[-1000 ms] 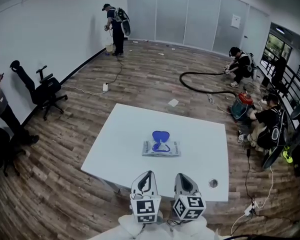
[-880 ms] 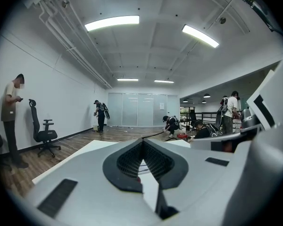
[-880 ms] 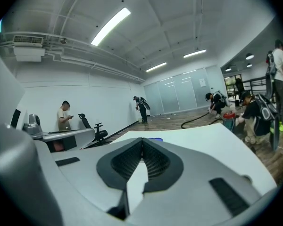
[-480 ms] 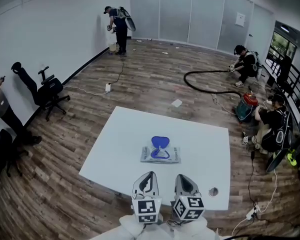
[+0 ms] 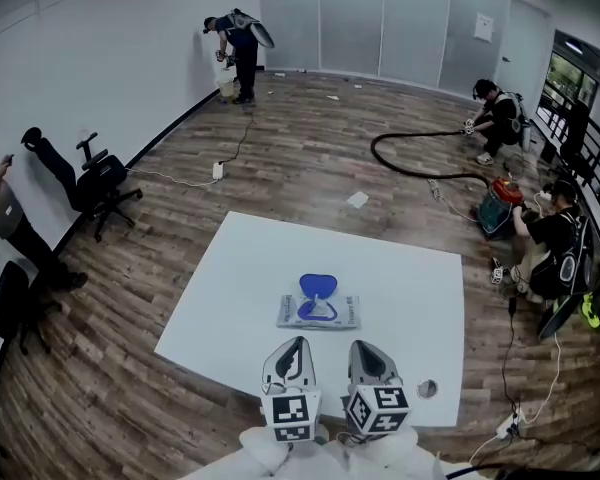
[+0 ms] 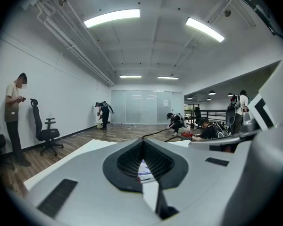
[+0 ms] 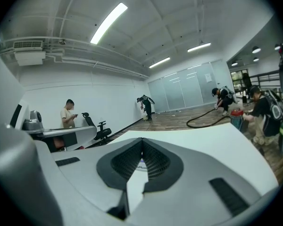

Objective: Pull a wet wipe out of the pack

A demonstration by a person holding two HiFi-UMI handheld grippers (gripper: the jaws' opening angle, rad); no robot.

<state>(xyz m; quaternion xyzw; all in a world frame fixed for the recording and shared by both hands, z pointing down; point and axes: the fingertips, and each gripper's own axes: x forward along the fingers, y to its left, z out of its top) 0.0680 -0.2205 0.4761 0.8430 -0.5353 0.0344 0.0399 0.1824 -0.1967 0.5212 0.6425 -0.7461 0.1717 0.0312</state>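
A flat wet wipe pack lies in the middle of the white table, with its blue lid flipped up at the far side. Both grippers hover side by side over the table's near edge, short of the pack. My left gripper has its jaws closed tip to tip with nothing held; a sliver of the pack shows through the gap behind its tips. The jaws of my right gripper are likewise shut and empty, the pack just visible beyond them.
A round cable hole sits in the table's near right corner. Around the table is wooden floor with an office chair at left, a black hose and red vacuum at right, and several people along the walls.
The head view has drifted slightly, so the table and pack sit a little lower in the picture. Both grippers stay shut in the same place near the front edge.
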